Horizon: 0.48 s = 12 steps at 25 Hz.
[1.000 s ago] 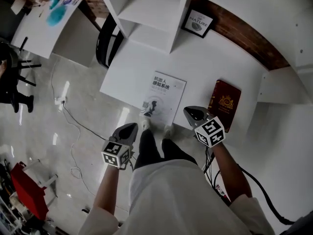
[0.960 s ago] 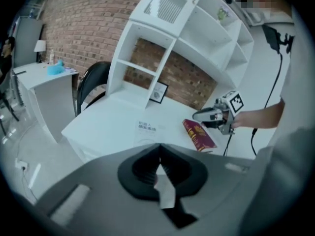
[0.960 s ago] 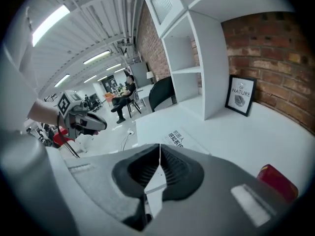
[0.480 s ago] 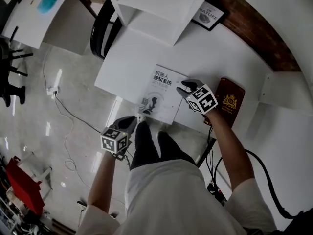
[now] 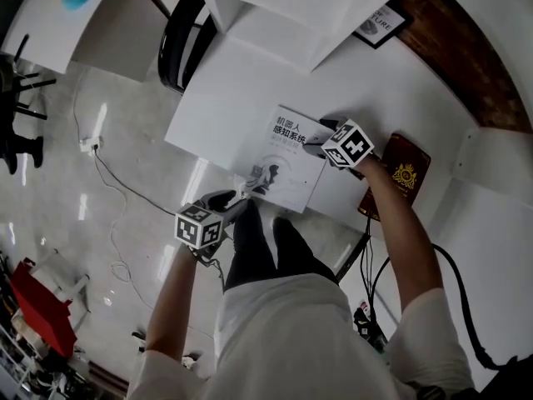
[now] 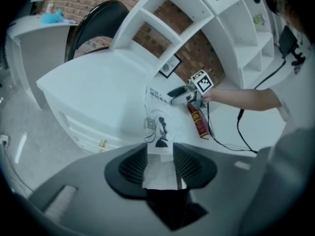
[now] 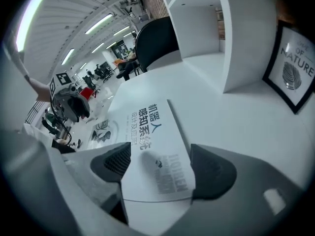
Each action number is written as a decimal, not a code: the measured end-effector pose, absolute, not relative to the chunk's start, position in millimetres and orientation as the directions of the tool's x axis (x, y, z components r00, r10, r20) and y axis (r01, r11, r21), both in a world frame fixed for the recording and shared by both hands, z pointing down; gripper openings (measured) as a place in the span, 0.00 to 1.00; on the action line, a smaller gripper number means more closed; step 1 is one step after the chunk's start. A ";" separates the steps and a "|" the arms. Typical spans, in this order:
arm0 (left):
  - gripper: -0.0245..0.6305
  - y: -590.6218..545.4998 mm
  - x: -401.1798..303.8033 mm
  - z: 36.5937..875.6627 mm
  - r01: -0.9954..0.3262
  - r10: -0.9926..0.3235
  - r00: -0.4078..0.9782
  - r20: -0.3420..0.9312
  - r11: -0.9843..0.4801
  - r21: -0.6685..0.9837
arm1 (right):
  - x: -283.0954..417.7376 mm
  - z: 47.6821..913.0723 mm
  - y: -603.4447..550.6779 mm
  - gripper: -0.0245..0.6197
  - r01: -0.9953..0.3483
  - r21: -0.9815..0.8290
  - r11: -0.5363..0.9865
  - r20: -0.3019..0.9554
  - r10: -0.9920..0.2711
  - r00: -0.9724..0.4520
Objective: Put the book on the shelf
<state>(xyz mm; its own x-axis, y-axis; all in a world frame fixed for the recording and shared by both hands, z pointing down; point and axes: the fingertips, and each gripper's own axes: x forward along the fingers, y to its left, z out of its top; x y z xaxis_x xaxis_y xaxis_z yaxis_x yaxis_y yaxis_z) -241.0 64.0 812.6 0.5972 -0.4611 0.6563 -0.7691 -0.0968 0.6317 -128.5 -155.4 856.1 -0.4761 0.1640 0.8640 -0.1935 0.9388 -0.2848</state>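
Observation:
A white book [image 5: 287, 158] with dark print lies flat on the white desk [image 5: 241, 90], its near end at the desk's front edge. My right gripper [image 5: 321, 140] is down over the book's far right part; its jaws have just been opening and stand wide, with the book's [image 7: 147, 132] end between the pads, not pressed. My left gripper [image 5: 241, 200] is at the book's near left corner. Its jaws [image 6: 160, 163] have also just been opening, and the book's [image 6: 160, 117] near edge lies in the gap.
A dark red book [image 5: 398, 177] lies on the desk right of the white one. White shelf compartments [image 5: 291, 7] rise behind the desk, with a framed picture [image 5: 381, 22] leaning beside them. A black chair [image 5: 179, 40] stands at the desk's left end. A black cable [image 5: 450, 282] hangs off the right.
Both grippers have come down onto the white book, the right one also swinging left from near the red book. Both were shut a second ago and now stand open.

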 end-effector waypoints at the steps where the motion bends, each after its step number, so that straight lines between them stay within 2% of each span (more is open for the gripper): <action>1: 0.31 63.5 -241.7 814.7 -0.766 -0.456 0.602 0.656 -0.098 0.635 | -130.0 858.4 -153.6 0.63 -0.179 -0.280 0.943 0.867 0.168 -0.469; 7: 0.34 60.3 -238.7 834.5 -0.733 -0.419 0.643 0.641 -0.095 0.674 | -129.5 864.0 -147.0 0.65 -0.111 -0.204 0.973 0.884 0.134 -0.449; 12: 0.41 56.9 -234.4 849.8 -0.694 -0.379 0.688 0.619 -0.096 0.713 | -128.3 866.4 -137.0 0.65 -0.077 -0.176 0.981 0.870 0.119 -0.478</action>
